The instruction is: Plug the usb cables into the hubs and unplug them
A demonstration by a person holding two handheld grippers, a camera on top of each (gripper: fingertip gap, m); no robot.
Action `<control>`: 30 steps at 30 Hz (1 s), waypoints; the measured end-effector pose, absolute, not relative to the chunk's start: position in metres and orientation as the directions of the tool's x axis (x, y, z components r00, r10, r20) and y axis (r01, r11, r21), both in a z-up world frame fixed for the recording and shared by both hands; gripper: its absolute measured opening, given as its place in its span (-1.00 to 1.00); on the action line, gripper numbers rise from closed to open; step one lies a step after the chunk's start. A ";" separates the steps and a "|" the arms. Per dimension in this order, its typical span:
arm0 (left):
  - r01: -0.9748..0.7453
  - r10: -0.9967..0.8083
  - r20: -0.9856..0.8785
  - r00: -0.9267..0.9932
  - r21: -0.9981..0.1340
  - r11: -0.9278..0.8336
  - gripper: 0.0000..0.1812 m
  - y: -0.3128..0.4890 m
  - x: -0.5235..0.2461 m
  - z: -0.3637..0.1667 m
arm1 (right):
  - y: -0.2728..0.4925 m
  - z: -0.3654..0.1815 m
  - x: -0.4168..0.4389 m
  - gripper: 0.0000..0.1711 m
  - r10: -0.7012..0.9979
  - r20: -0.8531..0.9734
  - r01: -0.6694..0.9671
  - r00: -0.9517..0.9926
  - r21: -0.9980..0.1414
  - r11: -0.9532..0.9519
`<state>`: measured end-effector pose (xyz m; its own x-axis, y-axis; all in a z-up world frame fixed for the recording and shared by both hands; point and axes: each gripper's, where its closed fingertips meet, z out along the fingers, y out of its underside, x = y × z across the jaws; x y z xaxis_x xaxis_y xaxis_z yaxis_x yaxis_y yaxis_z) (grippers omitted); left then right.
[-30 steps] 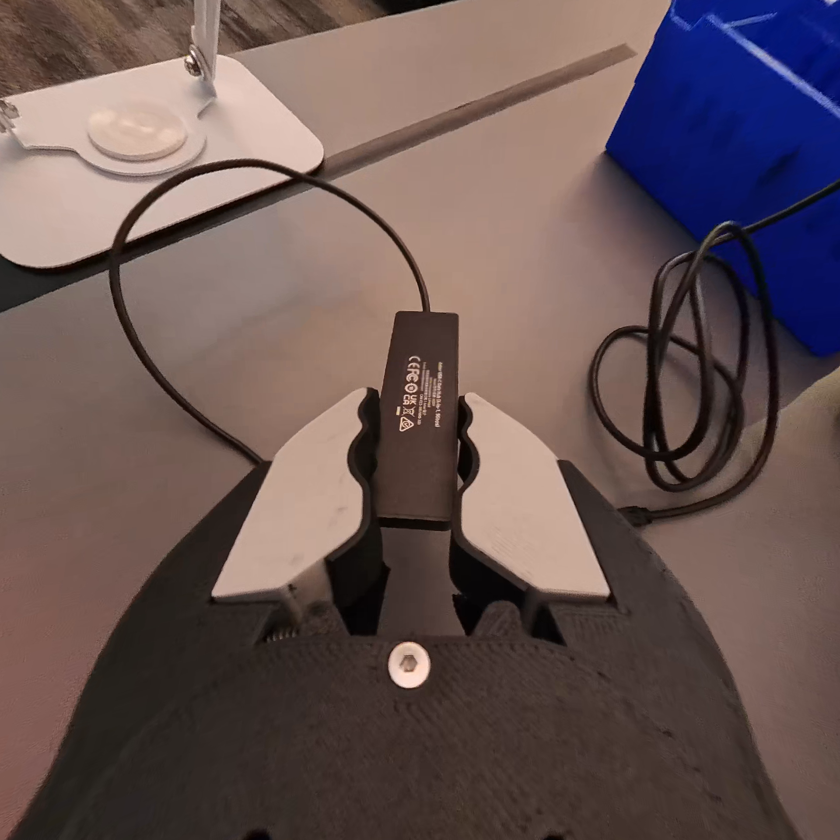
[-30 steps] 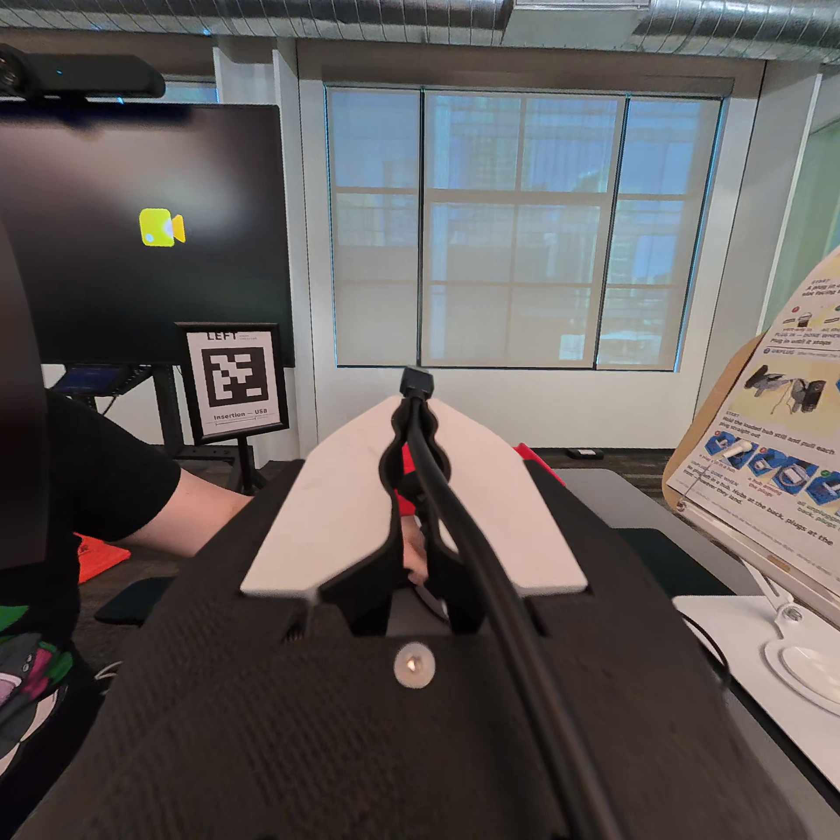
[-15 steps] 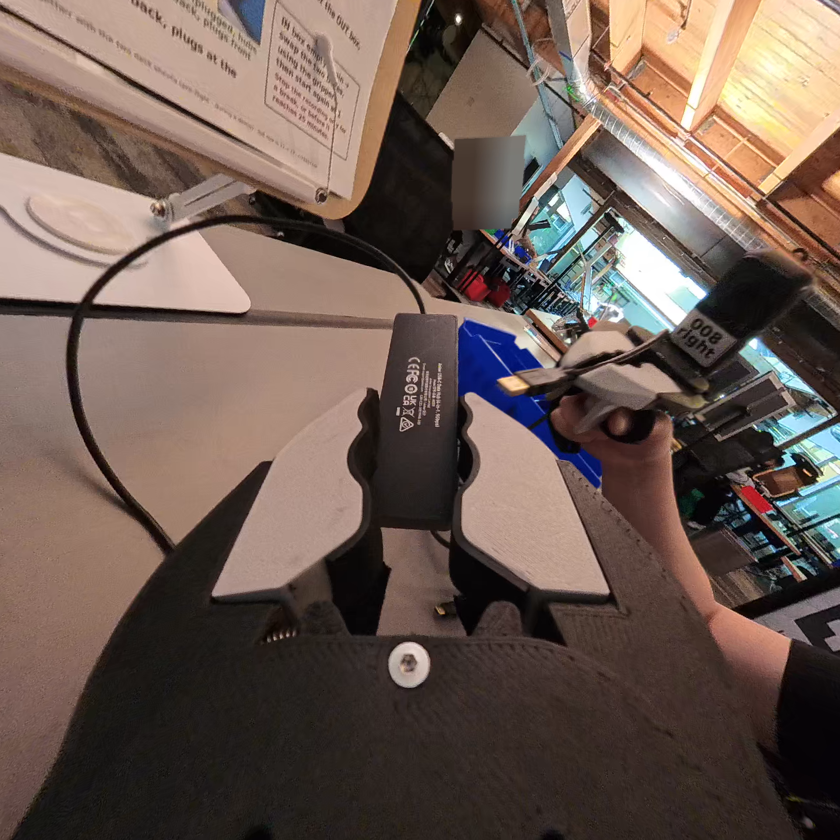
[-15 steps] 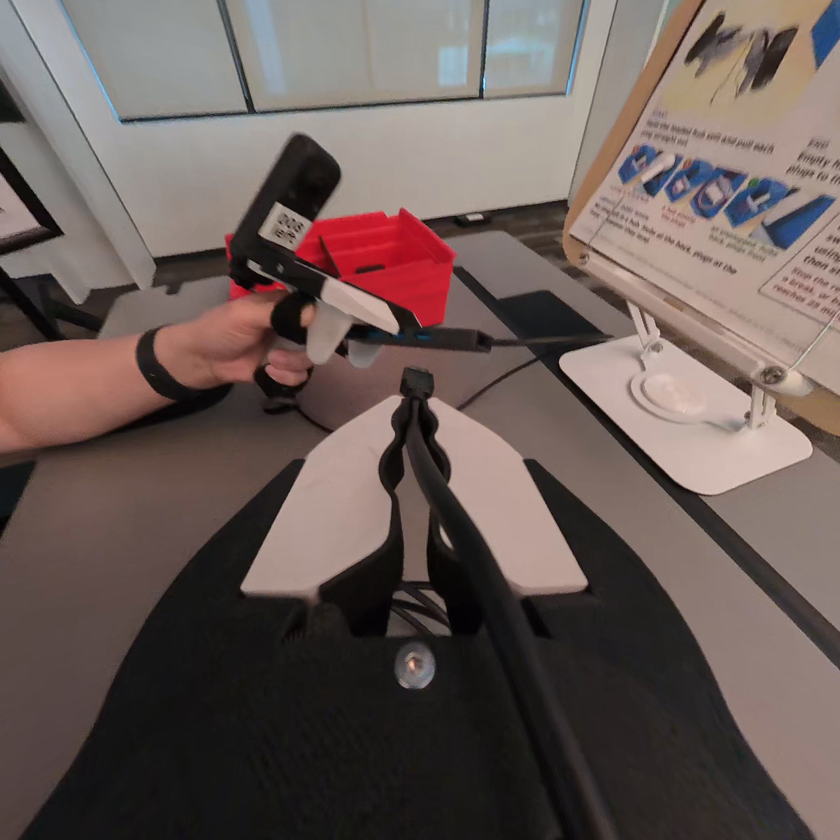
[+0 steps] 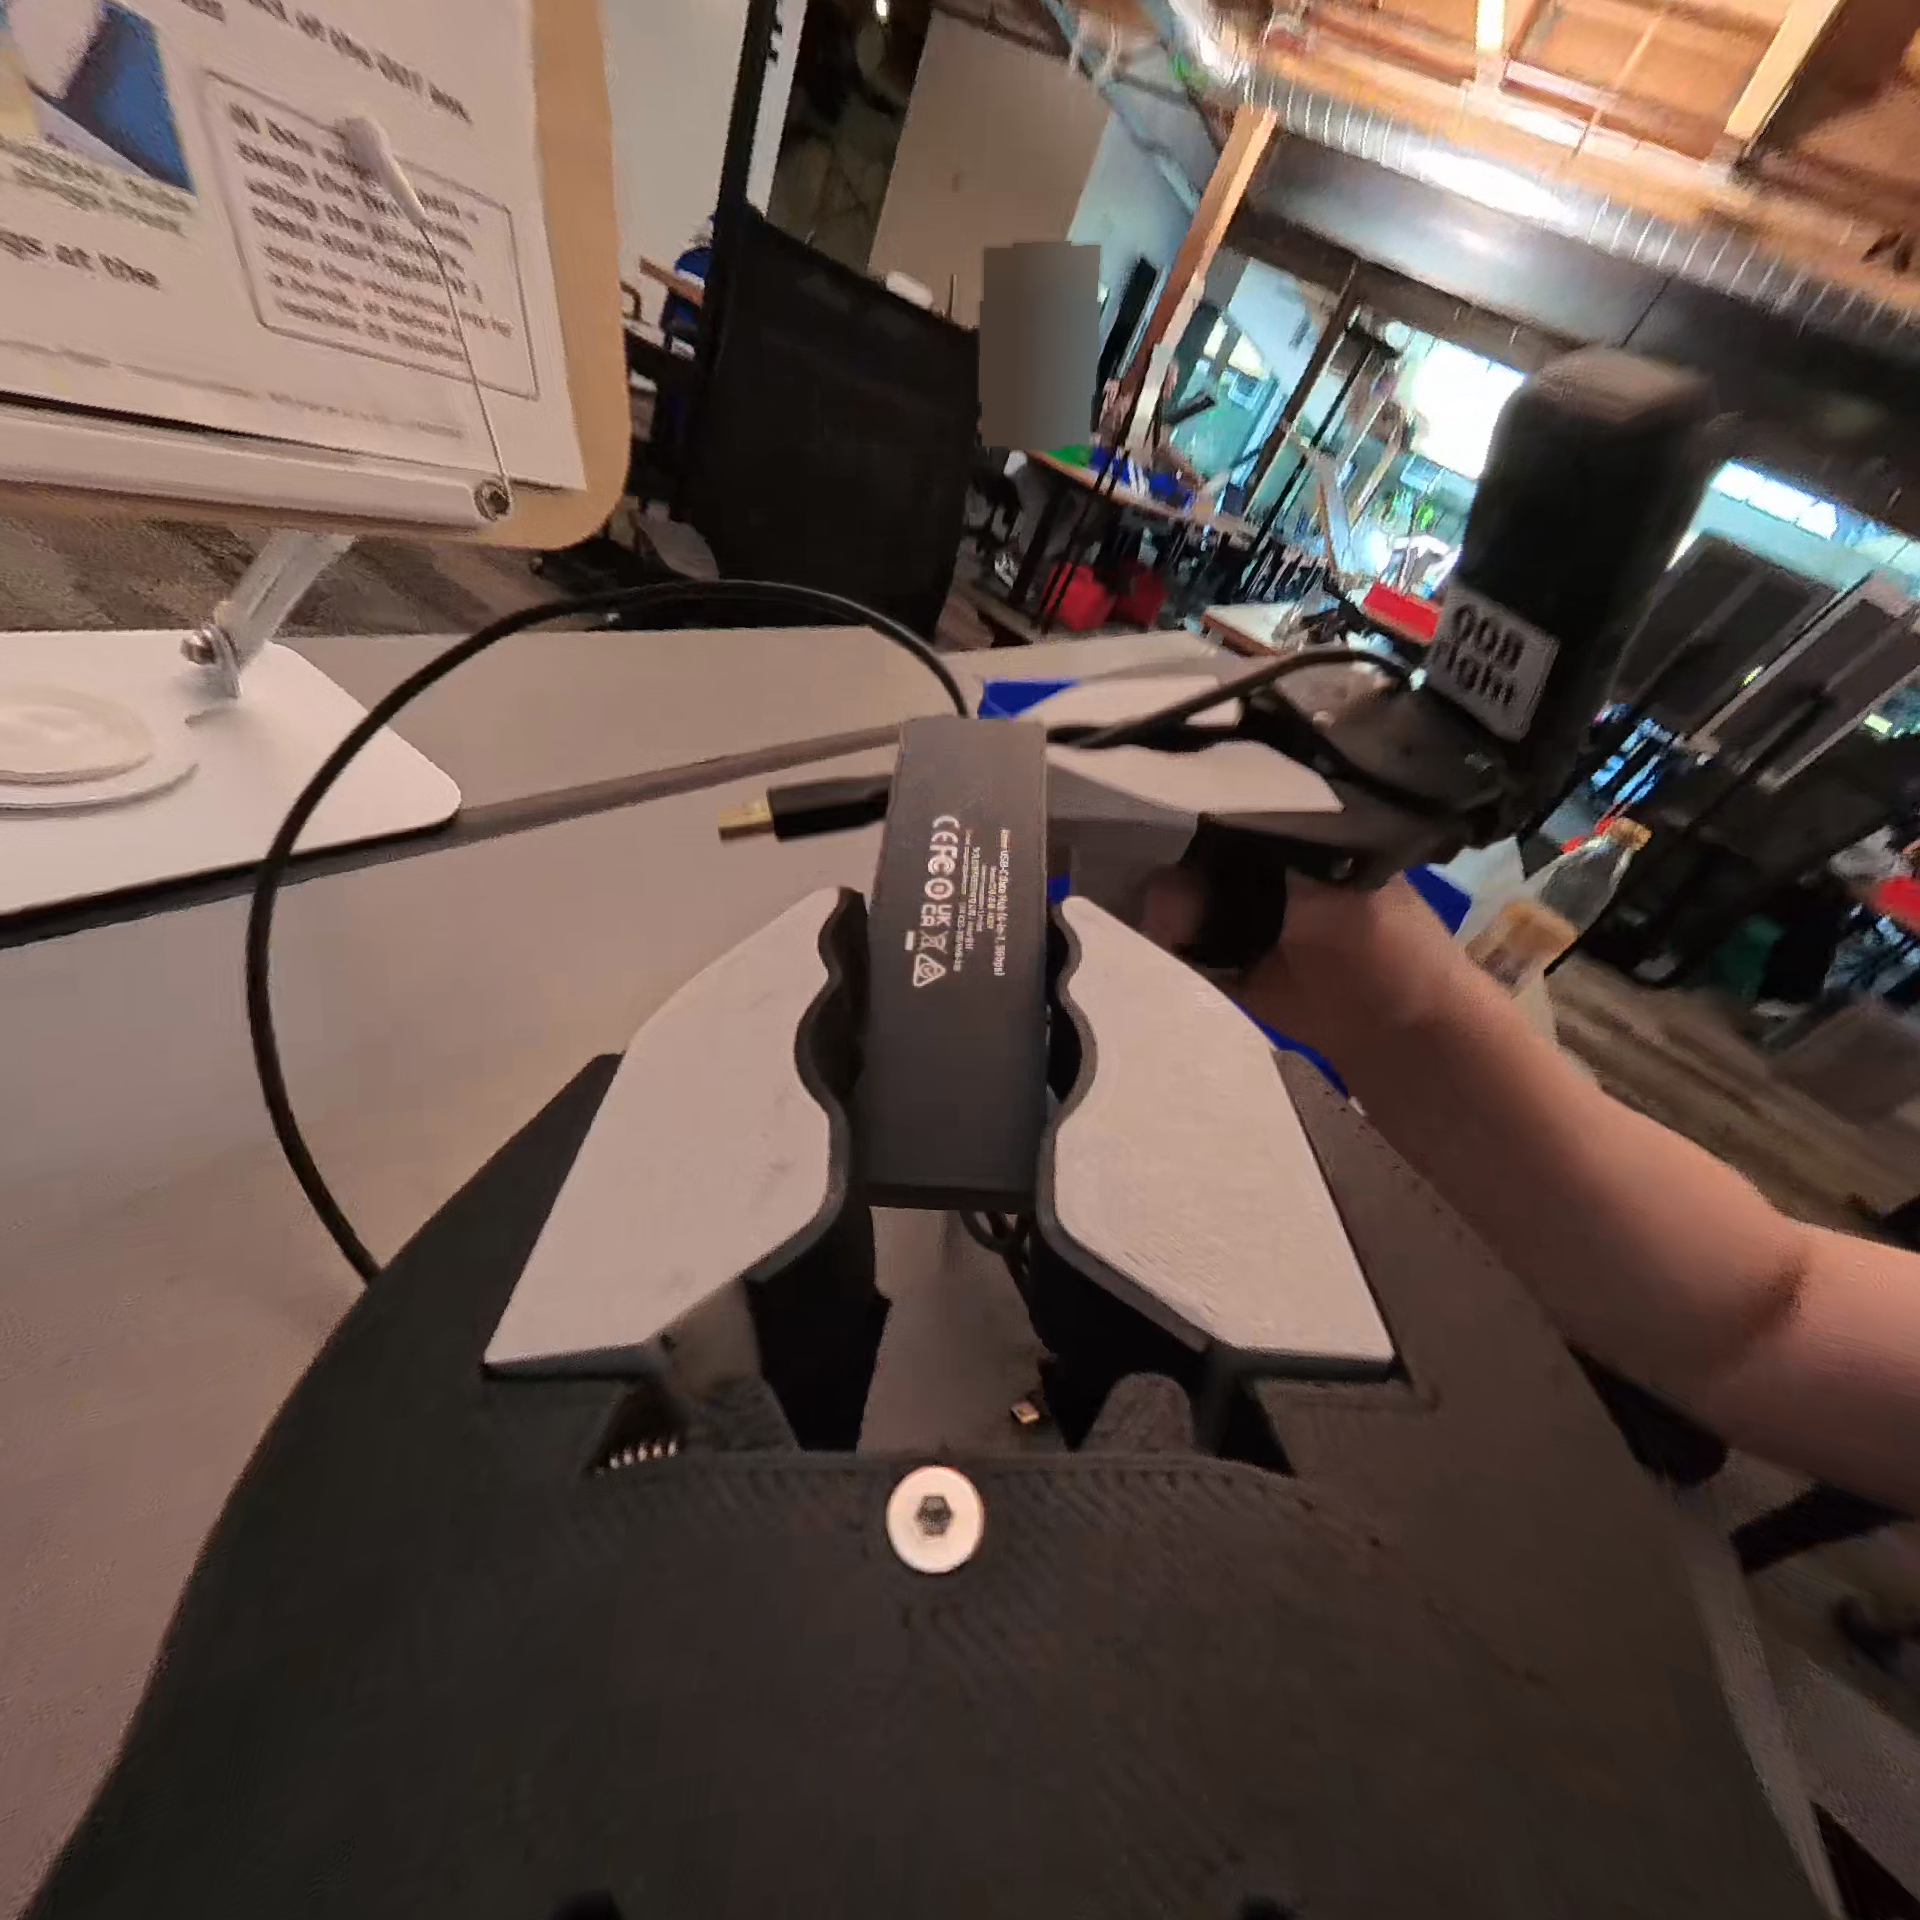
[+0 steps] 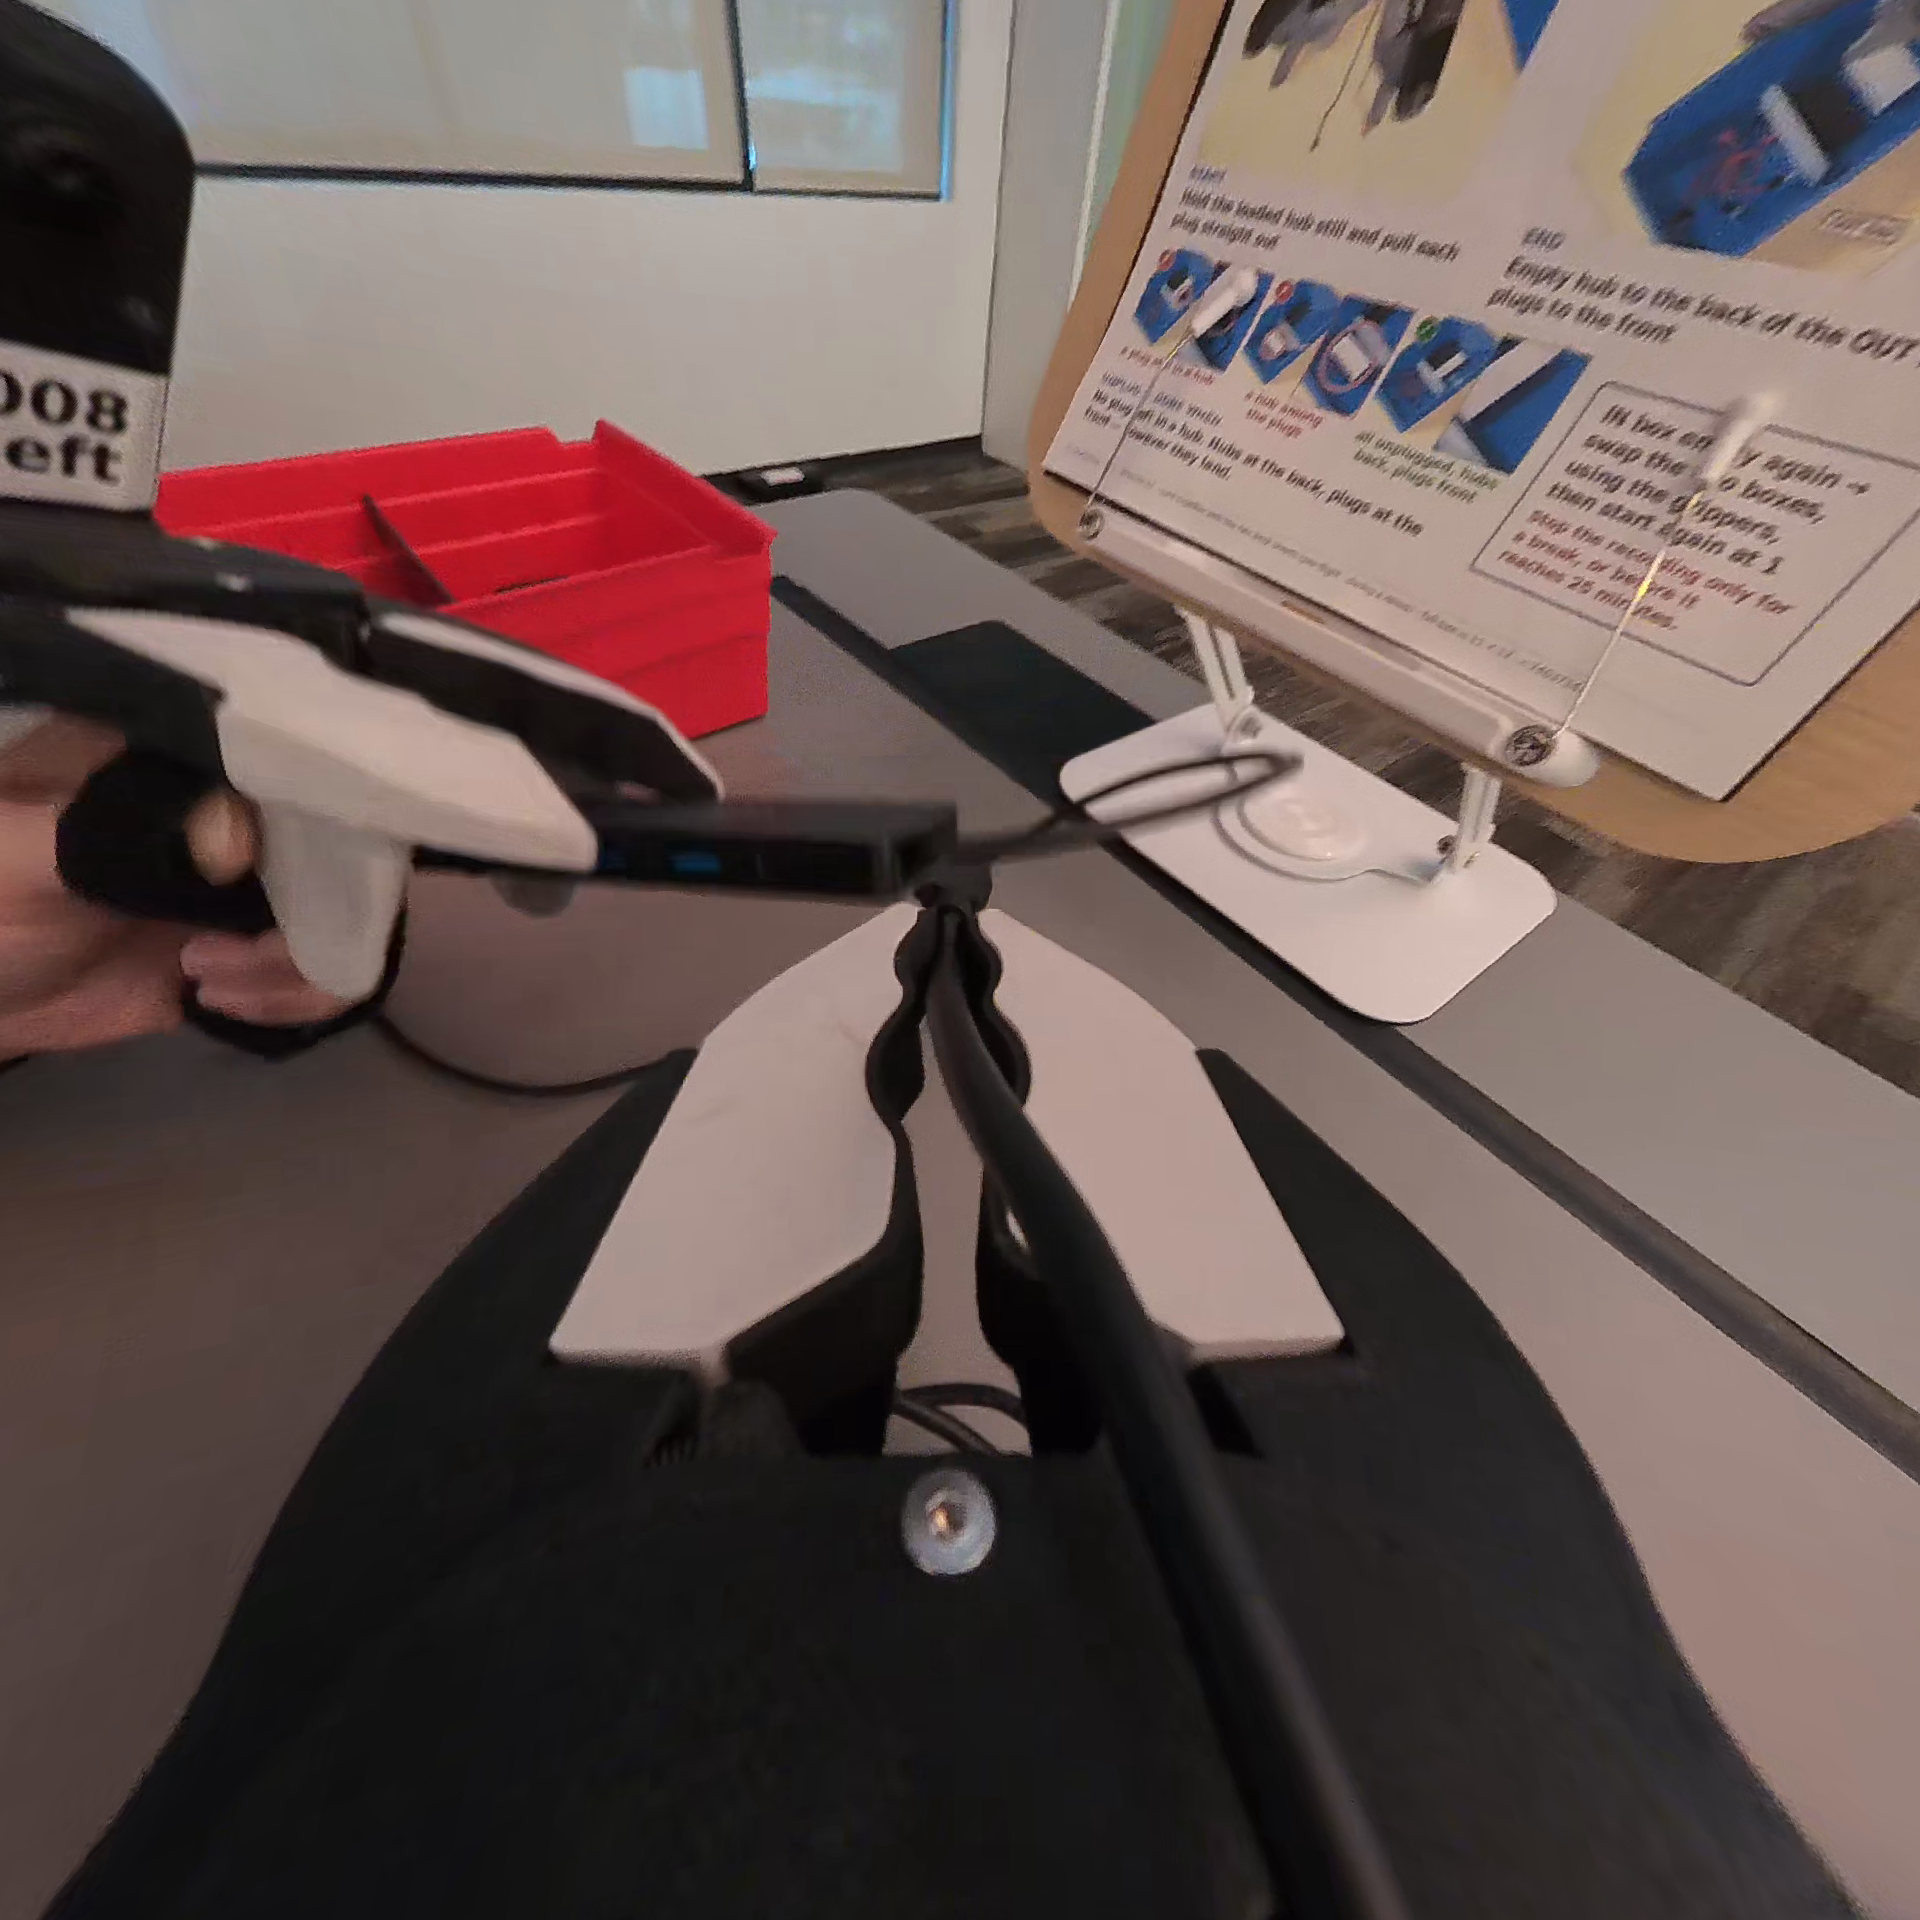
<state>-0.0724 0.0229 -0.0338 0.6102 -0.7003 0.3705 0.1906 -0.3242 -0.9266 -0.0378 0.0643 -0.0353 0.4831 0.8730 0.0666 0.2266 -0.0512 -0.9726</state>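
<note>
Left gripper (image 5: 951, 935) clamped on slim matte black USB hub (image 5: 961, 966), held above grey table (image 5: 156, 1195). Right gripper (image 6: 948, 920) closed on black cable plug (image 6: 951, 891); plug tip hidden behind hub, possibly unseated. Red ribbed plastic bin (image 6: 582, 561) far left.

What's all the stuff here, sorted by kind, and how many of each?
Handheld grippers: 2, the left gripper and the right gripper
USB hubs: 1, the black hub
USB cables with a plug: 1, the USB cable
Bins: 1, the red bin
Instruction stands: 1, the stand
Total: 6
</note>
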 end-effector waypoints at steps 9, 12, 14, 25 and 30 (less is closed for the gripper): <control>0.147 -0.721 0.390 0.572 -0.914 -0.378 -0.64 0.018 -0.048 -0.053 | 0.045 -0.027 -0.052 -0.94 0.893 0.061 0.215 0.445 -0.976 -0.040; 0.131 -0.730 0.385 0.564 -0.915 -0.381 -0.64 0.016 -0.043 -0.058 | 0.036 -0.028 -0.060 -0.95 0.887 0.168 0.277 0.430 -0.960 0.047; 0.139 -0.741 0.379 0.555 -0.920 -0.366 -0.65 0.015 -0.041 -0.057 | 0.029 -0.028 -0.065 -0.94 0.894 0.194 0.302 0.405 -0.951 0.070; 0.124 -0.788 0.256 0.561 -0.966 -0.226 -0.77 0.006 -0.038 -0.046 | 0.015 -0.017 -0.069 -0.94 0.902 0.264 0.300 0.341 -0.940 0.162; 0.046 -0.769 0.124 0.627 -0.991 -0.122 -0.87 0.004 -0.035 -0.045 | 0.004 -0.011 -0.074 -0.94 0.868 0.386 0.337 0.313 -0.899 0.279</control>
